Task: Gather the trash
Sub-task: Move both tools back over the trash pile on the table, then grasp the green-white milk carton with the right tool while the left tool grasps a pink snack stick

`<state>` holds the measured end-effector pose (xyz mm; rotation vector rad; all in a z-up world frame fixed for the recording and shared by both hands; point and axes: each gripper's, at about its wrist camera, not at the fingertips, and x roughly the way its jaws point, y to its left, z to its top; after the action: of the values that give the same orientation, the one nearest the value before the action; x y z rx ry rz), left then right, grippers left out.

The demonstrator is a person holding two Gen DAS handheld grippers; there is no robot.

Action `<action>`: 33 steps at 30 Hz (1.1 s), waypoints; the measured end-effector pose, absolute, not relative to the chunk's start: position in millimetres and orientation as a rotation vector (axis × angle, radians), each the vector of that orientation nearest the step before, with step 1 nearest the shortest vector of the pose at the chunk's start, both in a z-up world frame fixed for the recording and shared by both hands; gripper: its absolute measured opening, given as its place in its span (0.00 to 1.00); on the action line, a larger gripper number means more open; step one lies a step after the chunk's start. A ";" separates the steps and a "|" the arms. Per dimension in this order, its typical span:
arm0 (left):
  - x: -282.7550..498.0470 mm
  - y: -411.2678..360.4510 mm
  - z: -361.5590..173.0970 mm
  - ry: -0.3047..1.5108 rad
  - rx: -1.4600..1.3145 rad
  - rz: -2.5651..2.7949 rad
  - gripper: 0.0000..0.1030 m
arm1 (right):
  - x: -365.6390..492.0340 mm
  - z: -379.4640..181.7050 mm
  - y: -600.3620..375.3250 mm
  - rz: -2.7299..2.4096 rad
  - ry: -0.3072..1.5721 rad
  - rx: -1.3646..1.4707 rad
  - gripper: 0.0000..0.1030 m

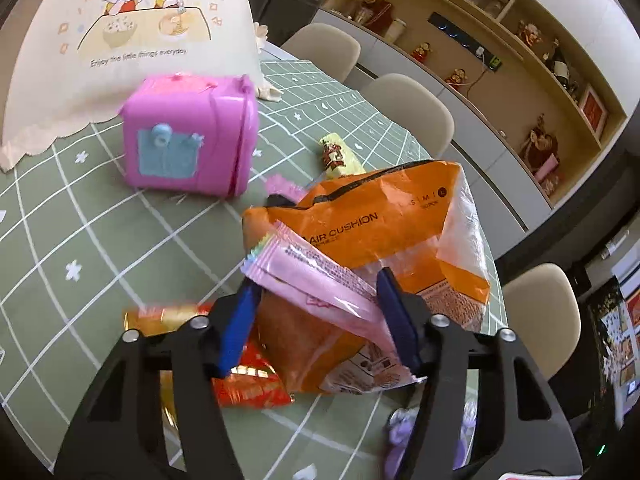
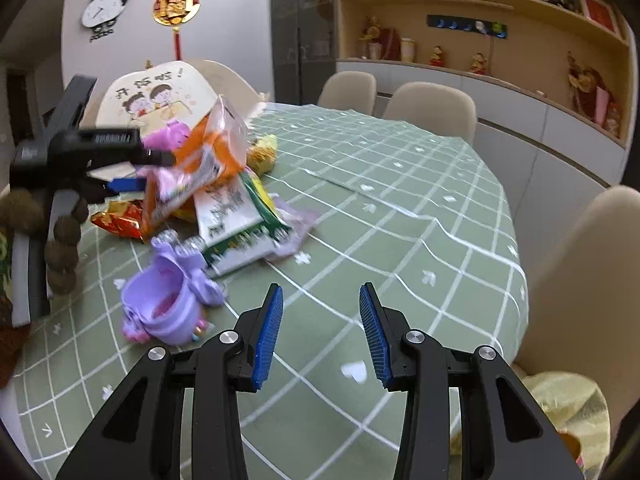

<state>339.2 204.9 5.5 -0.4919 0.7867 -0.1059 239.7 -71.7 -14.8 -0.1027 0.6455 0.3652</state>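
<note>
My left gripper [image 1: 316,280] is shut on a pink wrapper [image 1: 312,276] and the orange "AIR CUSHION" bag [image 1: 360,220] behind it; both sit between the blue pads [image 1: 240,320]. From the right wrist view, the left gripper [image 2: 154,172] holds that orange bag [image 2: 216,140] tilted up above the pile. A red-gold wrapper [image 1: 248,388] lies under it, and a yellow wrapper [image 1: 338,156] lies beyond. A green-white packet [image 2: 236,220] lies on the cloth. My right gripper [image 2: 321,287] hovers open over bare tablecloth with nothing between its fingers.
A pink toy box [image 1: 188,140] and a white cartoon food cover [image 1: 132,40] stand at the table's far left. A purple toy [image 2: 168,300] lies near my right gripper. Beige chairs [image 2: 432,108] ring the round green-checked table [image 2: 400,200]. A yellow bag [image 2: 560,408] hangs at lower right.
</note>
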 end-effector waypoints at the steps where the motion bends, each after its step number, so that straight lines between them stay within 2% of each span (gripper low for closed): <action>1: 335.9 207.1 5.0 0.785 -0.491 -0.114 0.53 | 243.9 -11.9 -67.4 0.388 0.646 -0.105 0.37; 8: 300.7 207.3 9.6 0.770 -0.367 -0.129 0.55 | 281.1 -0.4 -33.2 0.520 0.679 -0.098 0.37; 11: 292.9 217.4 7.4 0.756 -0.396 -0.119 0.59 | 301.1 2.3 -15.4 0.560 0.710 -0.083 0.37; 19: 287.1 242.2 6.6 0.705 -0.510 -0.132 0.62 | 334.2 -4.5 23.0 0.530 0.758 -0.166 0.37; 27: 270.0 220.2 19.1 0.613 -0.444 -0.188 0.67 | 357.4 1.5 26.6 0.497 0.734 -0.251 0.37; 33: 271.7 214.3 15.5 0.597 -0.377 -0.152 0.67 | 369.6 -6.1 30.6 0.612 0.829 -0.215 0.37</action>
<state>271.7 214.3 15.5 -0.3769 0.5967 -0.1521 369.6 30.6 -6.1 -0.2154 0.8286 0.6124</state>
